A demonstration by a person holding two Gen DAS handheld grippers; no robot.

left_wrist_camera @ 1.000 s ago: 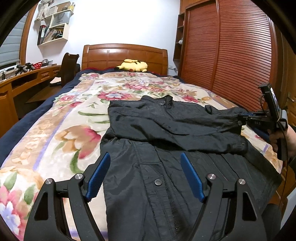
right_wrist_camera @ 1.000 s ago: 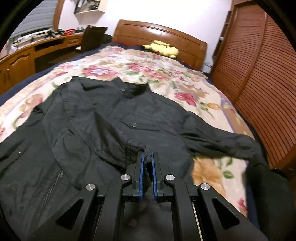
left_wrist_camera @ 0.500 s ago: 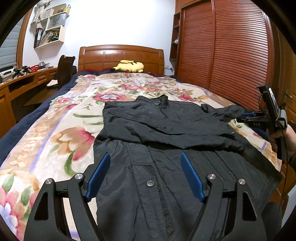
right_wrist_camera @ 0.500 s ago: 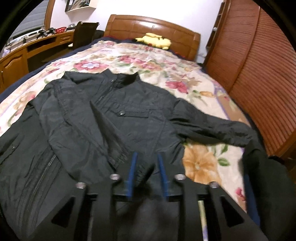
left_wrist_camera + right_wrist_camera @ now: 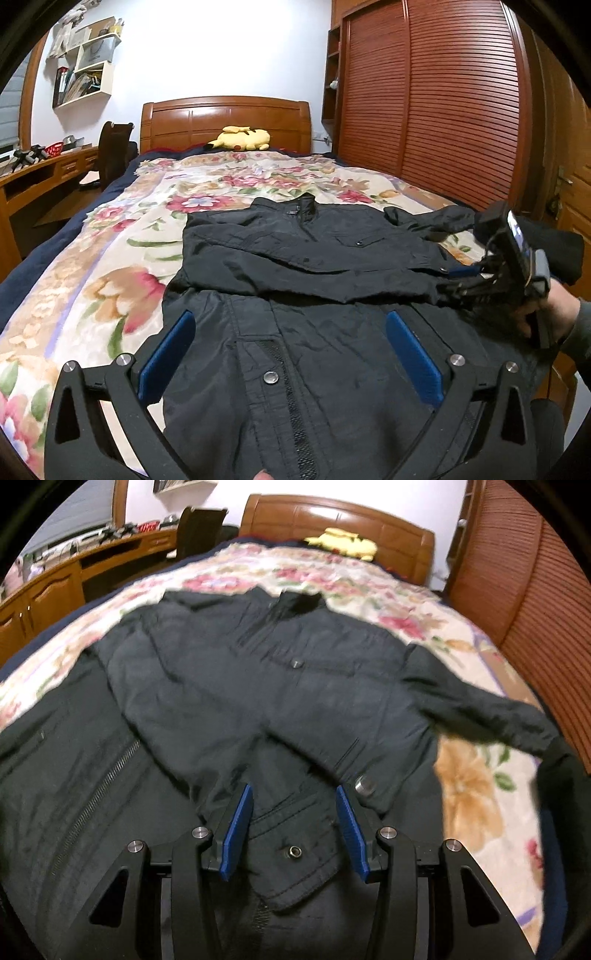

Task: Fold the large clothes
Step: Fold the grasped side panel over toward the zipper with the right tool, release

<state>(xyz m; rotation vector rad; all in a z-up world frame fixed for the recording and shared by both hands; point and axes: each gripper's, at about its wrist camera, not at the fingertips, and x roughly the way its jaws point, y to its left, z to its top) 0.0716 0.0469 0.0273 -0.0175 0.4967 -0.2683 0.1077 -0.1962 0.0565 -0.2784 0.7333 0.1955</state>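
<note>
A black zip-front jacket (image 5: 314,280) is laid face up on the floral bedspread (image 5: 122,266) of a wooden-framed bed, collar toward the headboard (image 5: 225,122) — one sleeve folded across the chest. The left gripper (image 5: 288,354) is held above the hem, its blue-padded jaws opening wide, nothing pinched. The right gripper (image 5: 293,829) is poised over the folded sleeve's cuff, jaws opening, pads clear of the cloth. A yellow plush toy (image 5: 242,138) is seen by the headboard.

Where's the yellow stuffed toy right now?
The yellow toy lies at the far end of the bed, against the wooden headboard, well beyond the black jacket. In the right wrist view it sits top centre-right.
</note>
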